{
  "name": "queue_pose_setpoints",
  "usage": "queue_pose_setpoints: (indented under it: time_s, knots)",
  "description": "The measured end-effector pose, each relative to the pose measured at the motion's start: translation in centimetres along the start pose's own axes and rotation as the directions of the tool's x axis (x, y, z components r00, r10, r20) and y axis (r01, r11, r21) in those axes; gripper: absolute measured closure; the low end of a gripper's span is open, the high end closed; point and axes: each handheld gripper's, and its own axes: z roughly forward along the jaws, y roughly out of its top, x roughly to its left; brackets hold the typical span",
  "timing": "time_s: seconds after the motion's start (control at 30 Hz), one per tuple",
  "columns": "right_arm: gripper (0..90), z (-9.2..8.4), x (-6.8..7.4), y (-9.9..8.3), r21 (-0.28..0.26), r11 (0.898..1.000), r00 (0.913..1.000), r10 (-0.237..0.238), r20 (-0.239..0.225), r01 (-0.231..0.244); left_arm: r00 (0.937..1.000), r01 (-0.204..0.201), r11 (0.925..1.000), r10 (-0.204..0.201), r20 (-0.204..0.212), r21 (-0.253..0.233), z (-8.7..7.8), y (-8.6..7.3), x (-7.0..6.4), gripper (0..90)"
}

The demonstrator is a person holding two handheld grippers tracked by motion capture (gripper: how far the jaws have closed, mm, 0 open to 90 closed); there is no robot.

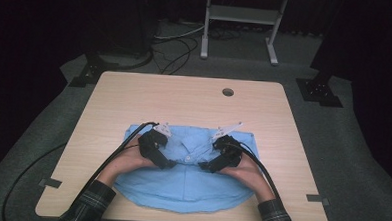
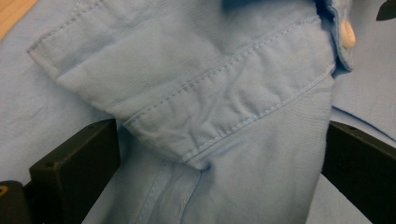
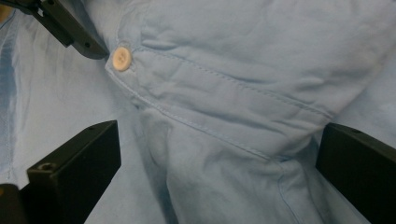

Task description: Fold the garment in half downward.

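A light blue shirt [image 1: 186,182] lies folded on the wooden table [image 1: 184,97], collar toward the far side. My left gripper [image 1: 168,164] rests on the shirt just left of the collar, and my right gripper [image 1: 204,167] just right of it, tips pointing toward each other. In the left gripper view the left gripper [image 2: 217,154] is open, its jaws wide apart, with a stitched cuff or collar fold [image 2: 219,107] between them and a button [image 2: 348,35] beyond. The right gripper [image 3: 219,158] is also open, straddling a stitched fold [image 3: 233,107] near a button [image 3: 122,59].
The table has a round cable hole [image 1: 228,92] at the far side. Grey tape marks [image 1: 318,198] sit at its near corners. A white metal stand [image 1: 240,15] and black cables [image 1: 171,49] lie on the floor behind. The left gripper's jaw tip [image 3: 70,28] shows in the right gripper view.
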Motion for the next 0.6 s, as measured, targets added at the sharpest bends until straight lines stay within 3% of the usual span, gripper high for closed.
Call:
queue_pose_setpoints:
  time_s: [0.4,0.6]
  knots:
    - [0.0,-0.5,0.7,0.0,-0.019,1.0,0.9986,-0.006,-0.053,0.005,0.9991,-0.04,0.9992,0.04,-0.01,-0.007,-1.1,0.1,-1.6,0.2]
    - [0.0,-1.2,1.7,-0.4,-0.042,0.999,0.9968,-0.016,-0.078,0.013,0.999,-0.042,0.9987,0.042,0.015,-0.03,-1.8,-0.8,-2.7,0.2]
